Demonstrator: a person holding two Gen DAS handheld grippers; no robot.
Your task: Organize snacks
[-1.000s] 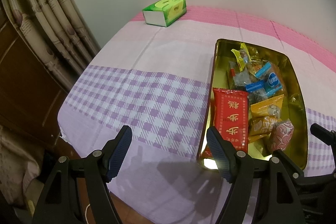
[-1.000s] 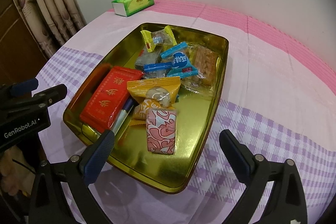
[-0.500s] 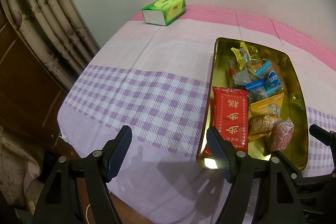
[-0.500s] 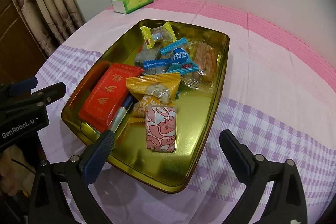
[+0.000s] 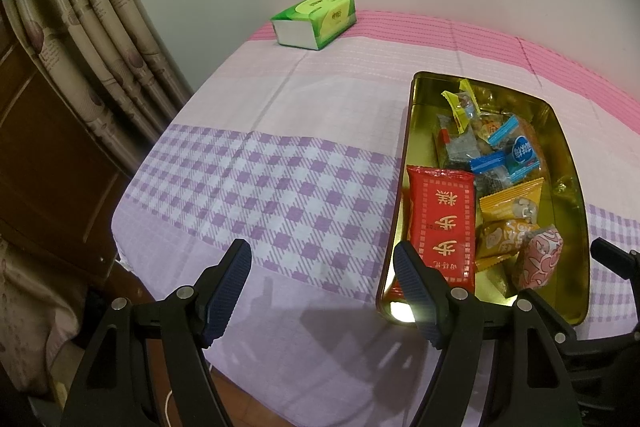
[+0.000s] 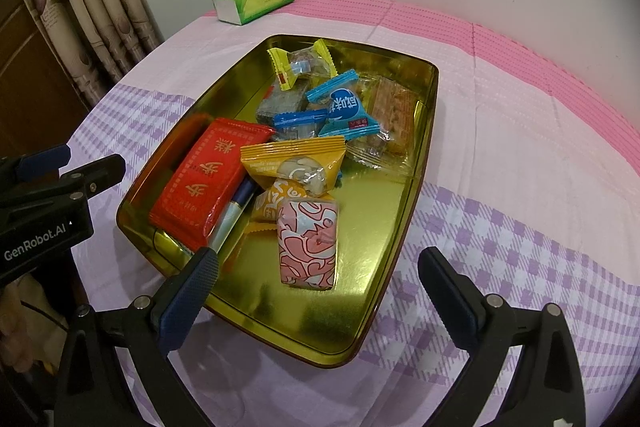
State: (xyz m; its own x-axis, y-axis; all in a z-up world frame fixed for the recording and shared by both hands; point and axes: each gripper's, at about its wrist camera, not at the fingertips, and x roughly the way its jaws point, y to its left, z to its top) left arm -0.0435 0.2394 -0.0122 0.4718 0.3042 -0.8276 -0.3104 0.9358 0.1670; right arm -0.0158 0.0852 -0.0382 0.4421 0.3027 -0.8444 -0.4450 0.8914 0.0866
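Progress: looks finished or close to it, my read; every snack in view sits in the gold tray (image 6: 404, 227), none loose on the desk (image 5: 280, 163).
Tray spot: centre of the right wrist view, right side of the left wrist view, flat on the checked cloth.
Tray contents: red packet (image 6: 204, 175) along the left wall; yellow packet (image 6: 296, 159) mid-tray, lying over a smaller orange one; pink patterned packet (image 6: 308, 239) nearest the camera; blue packets (image 6: 340, 107) and a yellow-edged clear candy (image 6: 300, 67) toward the far end; clear-wrapped bar (image 6: 394, 111) by the right wall.
Order: packets heaped and overlapping, not in rows; sorting may remain if neatness is wanted.
Odd item: blue-and-white stick, maybe a pen (image 6: 236, 211), wedged beside the red packet; cannot tell what it is.
Left tool (image 5: 322, 291): released, nothing between the pads, over the desk's near edge just left of the tray.
Right tool (image 6: 320, 291): released, empty, over the tray's near end.
Other: green tissue pack (image 5: 314, 21) far back, upper middle, well apart from the tray.
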